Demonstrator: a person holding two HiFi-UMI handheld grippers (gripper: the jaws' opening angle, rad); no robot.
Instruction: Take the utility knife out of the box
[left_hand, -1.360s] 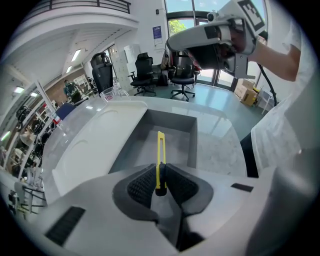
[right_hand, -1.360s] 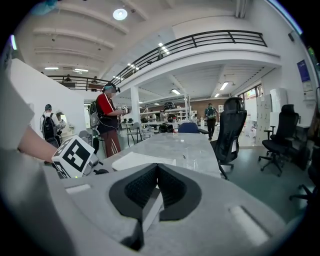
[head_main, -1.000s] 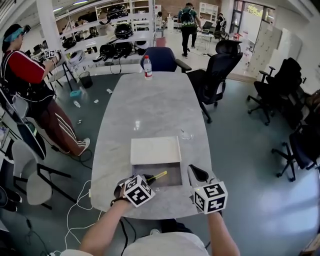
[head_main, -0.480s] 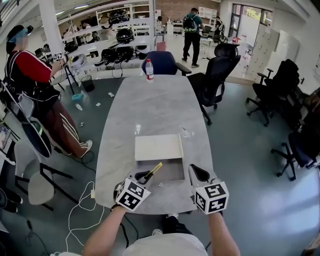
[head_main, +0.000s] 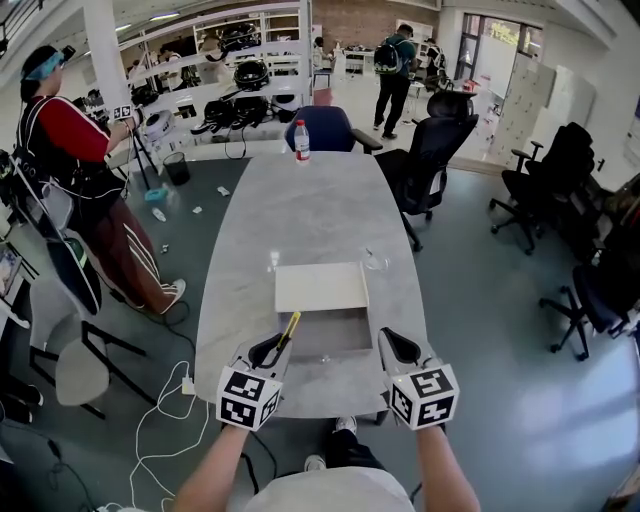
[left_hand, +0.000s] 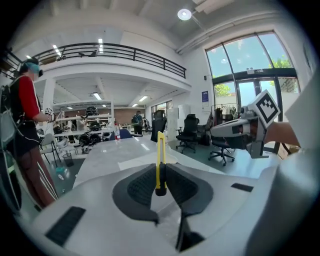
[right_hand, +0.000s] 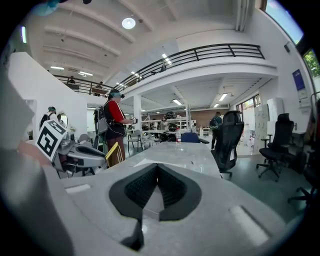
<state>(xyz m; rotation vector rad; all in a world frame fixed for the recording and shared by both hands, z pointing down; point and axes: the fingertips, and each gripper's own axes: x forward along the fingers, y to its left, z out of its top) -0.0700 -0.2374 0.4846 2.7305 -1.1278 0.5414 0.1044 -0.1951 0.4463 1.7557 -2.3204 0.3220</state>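
Between the narrowly clamped fingers (left_hand: 142, 186) of the left gripper (left_hand: 161, 172), the yellow utility knife (left_hand: 160, 155) looks lifted clear of the box (head_main: 330, 340), next needing a spot on the worktop (head_main: 300, 220), while the right gripper (right_hand: 157, 172) is closed, empty.

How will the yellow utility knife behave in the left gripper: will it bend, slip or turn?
The utility knife looks stiff: it stands straight beyond the jaws, so bending seems unlikely. The left gripper clamps only one end, so the long free part may pivot if bumped. It looks slim and probably light.
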